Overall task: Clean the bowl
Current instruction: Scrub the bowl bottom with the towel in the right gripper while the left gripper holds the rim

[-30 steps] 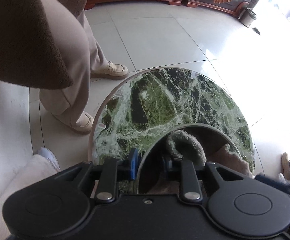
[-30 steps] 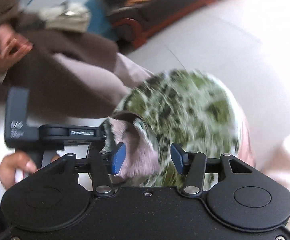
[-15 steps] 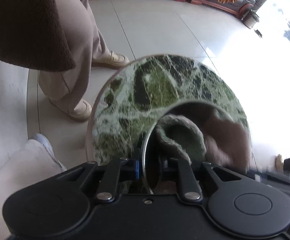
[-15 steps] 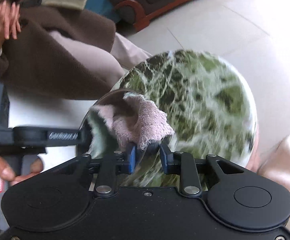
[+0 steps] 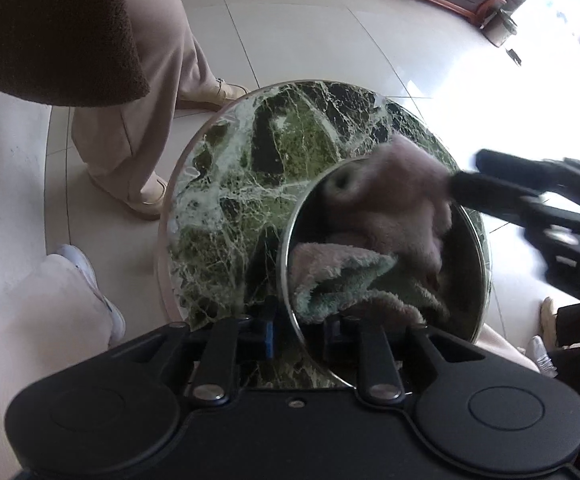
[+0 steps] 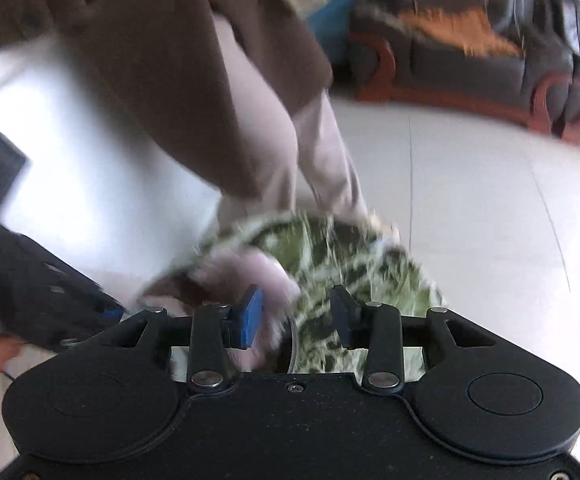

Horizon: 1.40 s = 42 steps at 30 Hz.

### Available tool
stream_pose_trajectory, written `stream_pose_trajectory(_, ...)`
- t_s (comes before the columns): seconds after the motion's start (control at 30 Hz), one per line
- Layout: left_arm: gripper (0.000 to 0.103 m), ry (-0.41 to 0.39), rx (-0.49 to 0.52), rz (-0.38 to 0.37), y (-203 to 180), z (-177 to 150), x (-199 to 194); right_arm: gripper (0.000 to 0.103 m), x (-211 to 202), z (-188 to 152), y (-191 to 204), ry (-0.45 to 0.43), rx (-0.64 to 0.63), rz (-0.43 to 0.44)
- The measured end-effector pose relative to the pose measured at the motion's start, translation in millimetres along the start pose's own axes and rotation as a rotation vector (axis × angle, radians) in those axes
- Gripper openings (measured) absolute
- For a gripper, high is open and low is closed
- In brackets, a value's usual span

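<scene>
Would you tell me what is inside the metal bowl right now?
A pink fluffy cloth lies bunched inside the metal bowl, which stands on the green marble table. Its mirror-like wall reflects the cloth. The cloth covers the bowl's bottom, so any dirt left there cannot be seen.

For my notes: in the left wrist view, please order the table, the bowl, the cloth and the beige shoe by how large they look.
1. Table
2. Bowl; it is nearer the camera, so its true size against the table is unsure.
3. Cloth
4. Beige shoe
</scene>
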<state>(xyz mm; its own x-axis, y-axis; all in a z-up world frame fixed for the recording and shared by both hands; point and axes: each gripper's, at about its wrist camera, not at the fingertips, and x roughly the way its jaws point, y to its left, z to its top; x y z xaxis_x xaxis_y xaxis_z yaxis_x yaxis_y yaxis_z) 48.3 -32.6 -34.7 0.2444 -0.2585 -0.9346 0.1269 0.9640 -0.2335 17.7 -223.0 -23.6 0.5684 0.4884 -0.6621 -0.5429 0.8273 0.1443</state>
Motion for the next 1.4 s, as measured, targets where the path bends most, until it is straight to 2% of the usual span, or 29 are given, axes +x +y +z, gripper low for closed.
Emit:
stream_pose_trajectory(0.07,0.019,0.001,0.012,-0.002,-0.8,0.1,0.9,0.037,-5.2,-2.6,14.0,-0.009,-0.089,0.025)
stream_pose_trajectory(0.17,0.019,0.008,0.014,-0.002,-0.5,-0.4,0.7,0.037,2.2,-9.0,43.2,0.035,-0.296,0.051)
stream_pose_trajectory(0.23,0.019,0.006,0.021,0.000,-1.4,-1.0,0.8,0.037,16.8,-13.7,58.7,0.074,-0.416,0.035)
stream_pose_trajectory(0.47,0.020,-0.005,0.059,0.001,-5.1,-3.4,1.1,0.037,62.8,-18.8,70.6,0.165,-0.560,0.035)
stream_pose_trajectory(0.53,0.021,-0.008,0.060,-0.003,-4.3,-3.7,3.0,0.037,66.8,-21.0,68.4,0.175,-0.552,0.031)
stream_pose_trajectory(0.57,0.021,-0.007,0.055,-0.005,-3.6,-3.5,3.6,0.034,65.9,-19.9,66.2,0.176,-0.533,0.024)
stream_pose_trajectory(0.63,0.021,-0.007,0.051,-0.005,-3.7,-3.4,3.6,0.018,64.1,-17.8,61.9,0.177,-0.496,0.011)
stream_pose_trajectory(0.7,0.021,-0.008,0.051,-0.004,-3.8,-3.7,4.1,0.015,62.4,-15.6,57.5,0.178,-0.458,-0.001)
stream_pose_trajectory(0.83,0.021,-0.009,0.047,-0.004,-3.6,-4.2,4.3,0.014,52.9,-13.3,48.2,0.176,-0.405,-0.031)
stream_pose_trajectory(0.9,0.021,-0.008,0.047,-0.002,-3.9,-4.1,4.4,0.014,52.8,-17.8,47.2,0.222,-0.392,-0.014)
stream_pose_trajectory(1.0,0.021,-0.008,0.054,0.004,-5.5,-2.6,5.2,0.014,55.9,-23.9,50.1,0.239,-0.383,0.040)
stream_pose_trajectory(1.13,0.021,-0.010,0.070,0.014,-8.2,-1.9,5.4,0.014,62.9,-12.5,50.0,0.181,-0.394,0.033)
stream_pose_trajectory(1.23,0.021,-0.008,0.070,0.016,-9.7,-1.1,5.2,0.014,60.6,-6.0,46.2,0.171,-0.371,0.027)
stream_pose_trajectory(1.33,0.021,-0.008,0.065,0.012,-7.1,-0.8,5.7,0.014,54.4,-18.0,43.8,0.226,-0.388,0.018)
stream_pose_trajectory(1.4,0.021,-0.010,0.063,0.011,-6.1,0.5,6.1,0.014,47.2,-27.7,44.7,0.246,-0.377,0.043)
